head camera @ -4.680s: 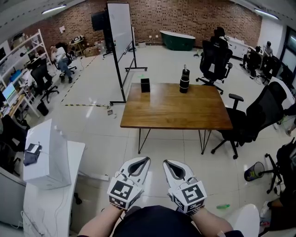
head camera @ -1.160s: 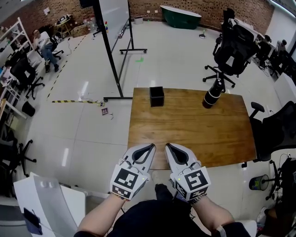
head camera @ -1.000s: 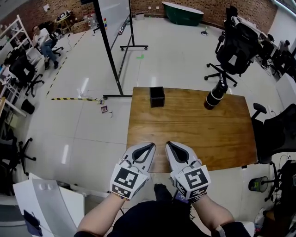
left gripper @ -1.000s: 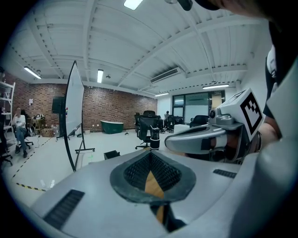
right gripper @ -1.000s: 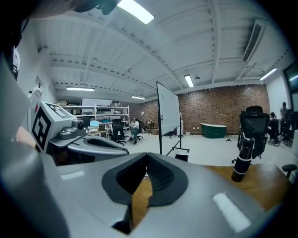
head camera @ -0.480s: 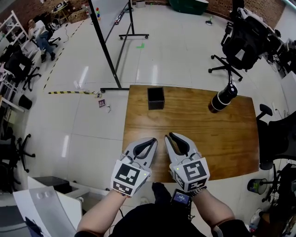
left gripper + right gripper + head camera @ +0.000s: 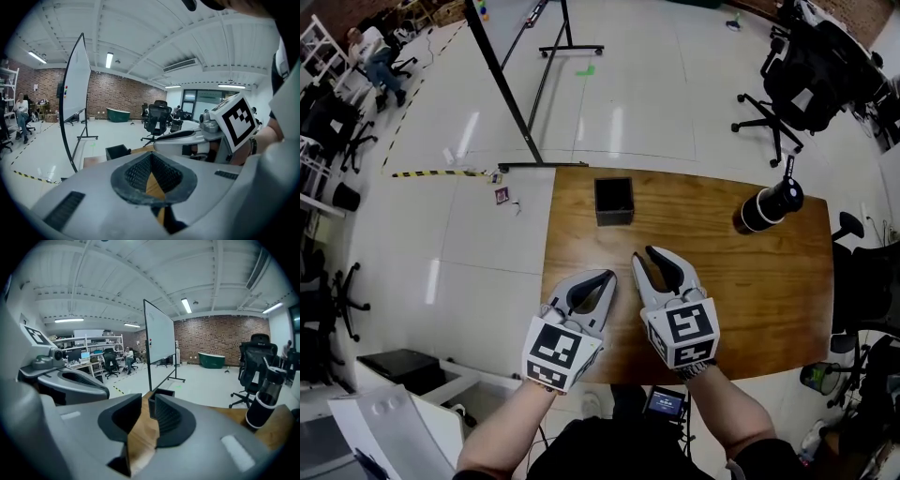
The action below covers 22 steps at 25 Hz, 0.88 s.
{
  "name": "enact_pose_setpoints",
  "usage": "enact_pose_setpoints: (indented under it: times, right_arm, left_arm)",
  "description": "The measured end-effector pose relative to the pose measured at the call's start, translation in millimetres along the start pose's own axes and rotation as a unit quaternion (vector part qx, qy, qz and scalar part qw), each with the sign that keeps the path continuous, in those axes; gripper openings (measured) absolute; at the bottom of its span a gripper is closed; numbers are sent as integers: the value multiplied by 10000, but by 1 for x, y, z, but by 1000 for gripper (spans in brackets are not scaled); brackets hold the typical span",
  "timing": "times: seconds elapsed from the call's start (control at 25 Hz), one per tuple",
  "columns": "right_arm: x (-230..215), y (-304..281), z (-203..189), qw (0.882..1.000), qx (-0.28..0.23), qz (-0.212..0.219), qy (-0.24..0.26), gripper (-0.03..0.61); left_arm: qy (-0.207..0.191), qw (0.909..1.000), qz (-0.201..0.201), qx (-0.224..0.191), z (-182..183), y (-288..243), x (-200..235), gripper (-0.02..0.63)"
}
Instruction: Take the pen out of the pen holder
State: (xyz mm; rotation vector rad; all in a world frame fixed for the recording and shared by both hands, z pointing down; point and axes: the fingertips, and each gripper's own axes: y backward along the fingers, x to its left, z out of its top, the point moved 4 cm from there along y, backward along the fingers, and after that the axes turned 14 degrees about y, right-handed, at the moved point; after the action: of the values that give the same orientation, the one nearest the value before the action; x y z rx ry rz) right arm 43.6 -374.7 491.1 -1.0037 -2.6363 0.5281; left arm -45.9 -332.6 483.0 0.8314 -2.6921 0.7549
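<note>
The pen holder (image 7: 614, 200) is a black square box at the far side of the wooden table (image 7: 769, 291); no pen shows in it. It also appears in the left gripper view as the pen holder (image 7: 117, 151), and in the right gripper view the pen holder (image 7: 164, 393) sits just beyond the jaws. My left gripper (image 7: 608, 277) (image 7: 150, 155) hangs over the table's near edge, shut and empty. My right gripper (image 7: 645, 255) (image 7: 148, 399) is beside it, a little farther in. Its jaws are opening with nothing between them.
A black bottle with a white band (image 7: 766, 208) (image 7: 262, 401) stands at the table's far right. A whiteboard on a wheeled stand (image 7: 502, 84) (image 7: 75, 93) is beyond the table's left corner. Office chairs (image 7: 802, 80) stand at the back right, and one chair (image 7: 867, 281) sits right of the table.
Both grippers have come forward and down over the table's near edge, and the table now looks closer. The right gripper's jaws have parted; the left stays shut.
</note>
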Motion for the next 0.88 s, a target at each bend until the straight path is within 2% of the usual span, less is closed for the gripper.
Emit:
enact_pose_setpoints:
  times: [0.52, 0.88]
  right_arm:
    - [-35, -82, -29, 9992, 380, 65, -48, 109]
    - [-51, -116, -46, 9983, 586, 57, -25, 117]
  left_arm:
    - [317, 9991, 104, 250, -4, -63, 46, 5]
    - [486, 9981, 142, 336, -11, -87, 65, 5]
